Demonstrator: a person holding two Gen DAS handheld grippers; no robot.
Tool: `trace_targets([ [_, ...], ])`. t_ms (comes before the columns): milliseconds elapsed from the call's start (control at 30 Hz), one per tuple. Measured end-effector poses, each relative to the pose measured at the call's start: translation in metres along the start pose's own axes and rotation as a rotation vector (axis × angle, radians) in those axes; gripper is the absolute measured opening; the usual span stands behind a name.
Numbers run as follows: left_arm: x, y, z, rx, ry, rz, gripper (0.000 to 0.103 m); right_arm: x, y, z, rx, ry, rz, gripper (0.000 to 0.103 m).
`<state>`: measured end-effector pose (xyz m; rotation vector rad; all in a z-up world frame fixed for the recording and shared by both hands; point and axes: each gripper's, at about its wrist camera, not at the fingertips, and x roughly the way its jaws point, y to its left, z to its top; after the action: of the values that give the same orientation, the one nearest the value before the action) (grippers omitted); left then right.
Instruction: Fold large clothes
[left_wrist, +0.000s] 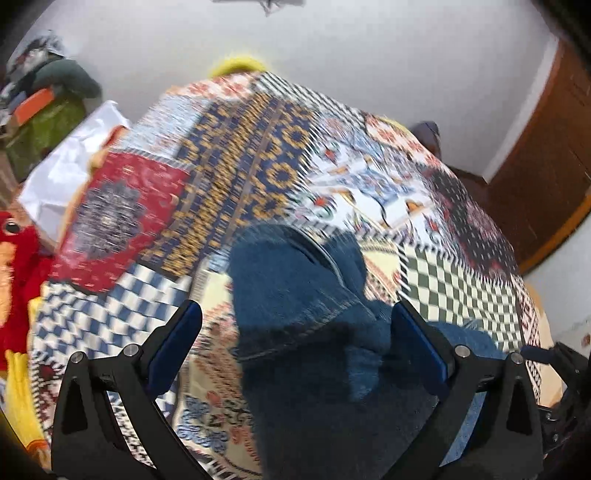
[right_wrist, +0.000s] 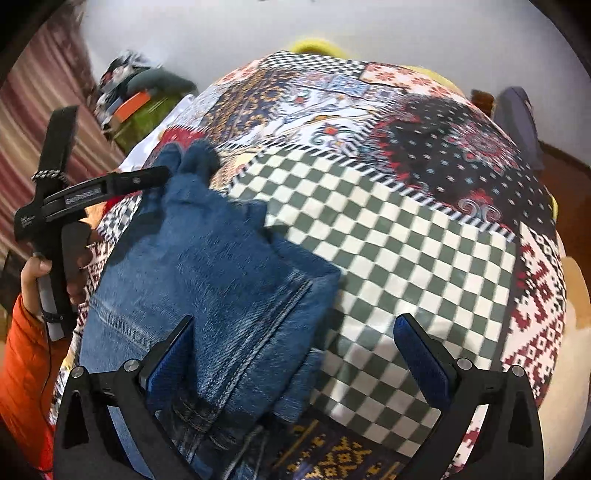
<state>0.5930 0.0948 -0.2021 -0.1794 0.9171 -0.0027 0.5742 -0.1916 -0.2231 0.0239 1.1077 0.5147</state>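
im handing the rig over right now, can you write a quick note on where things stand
Left tool: jaws wide open around a bunched end of the jeans, not clamped.
Right tool: open, low over the jeans' near edge, gripping nothing.
The jeans lie folded up on the patchwork bedspread, far end humped.
Done: jeans look partly folded.
Left: probably flatten the humped end and finish the fold.
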Motion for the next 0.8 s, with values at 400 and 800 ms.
trace_targets([
  [400,-0.084,0.014,-0.032,0.105,-0.045,0.013,0.103,-0.086,0.035,-0.011,-0.077,-0.158,-0.095,0.103],
  [800,-0.069,0.021,-0.115,0.039,0.163,-0.196,0.103,-0.024,0.028,-0.053,0.102,0.081,0.13,0.103],
])
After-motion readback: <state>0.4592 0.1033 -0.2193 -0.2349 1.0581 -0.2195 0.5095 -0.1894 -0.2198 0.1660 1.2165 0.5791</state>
